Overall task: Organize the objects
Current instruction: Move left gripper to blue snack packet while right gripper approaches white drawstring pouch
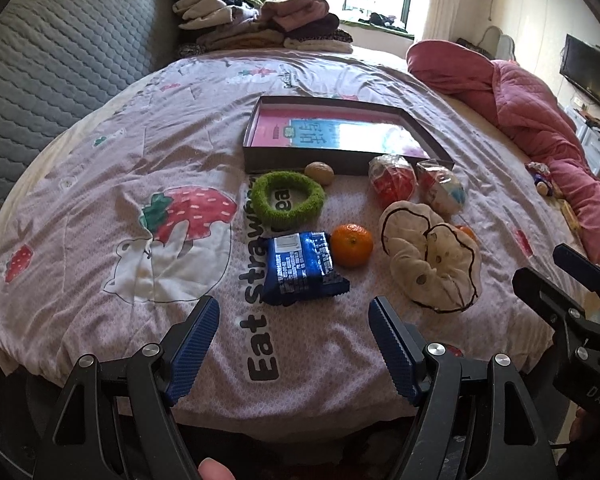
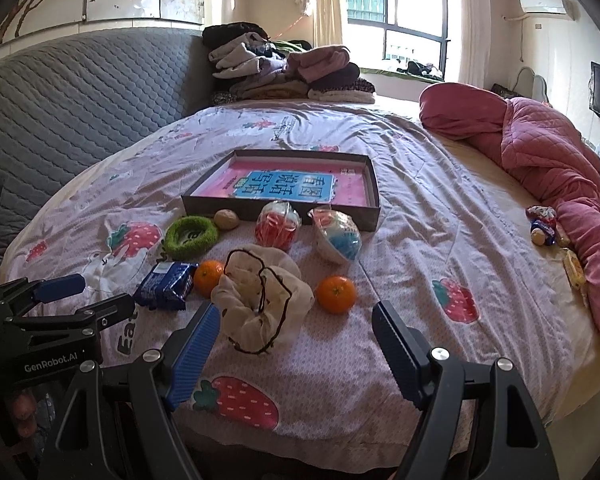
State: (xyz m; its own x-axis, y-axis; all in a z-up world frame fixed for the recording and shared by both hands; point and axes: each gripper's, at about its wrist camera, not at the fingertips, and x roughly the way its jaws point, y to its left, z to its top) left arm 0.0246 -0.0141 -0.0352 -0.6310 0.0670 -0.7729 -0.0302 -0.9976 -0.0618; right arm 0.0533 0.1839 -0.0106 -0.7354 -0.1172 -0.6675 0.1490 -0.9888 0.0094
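Note:
A shallow dark box (image 1: pixel 340 162) (image 2: pixel 280 210) with a pink and blue book inside lies on the bed. In front of it lie a green fuzzy ring (image 1: pixel 288 199) (image 2: pixel 191 237), a walnut (image 1: pixel 319 173) (image 2: pixel 226 219), two wrapped snack packs (image 1: pixel 392 180) (image 1: pixel 440 186) (image 2: pixel 278 226) (image 2: pixel 337 236), a blue snack packet (image 1: pixel 300 266) (image 2: pixel 166 284), two oranges (image 1: pixel 352 245) (image 2: pixel 336 294) (image 2: pixel 208 277) and a cream cloth scrunchie (image 1: pixel 432 256) (image 2: pixel 260 300). My left gripper (image 1: pixel 294 344) is open and empty, just short of the blue packet. My right gripper (image 2: pixel 296 344) is open and empty, its left finger beside the scrunchie.
A pink quilt (image 2: pixel 548 160) is bunched at the right, with small items (image 2: pixel 542 224) beside it. Folded clothes (image 1: pixel 260 20) are stacked at the bed's far end by the grey headboard (image 1: pixel 60 60). The right gripper shows at the left wrist view's right edge (image 1: pixel 572 304).

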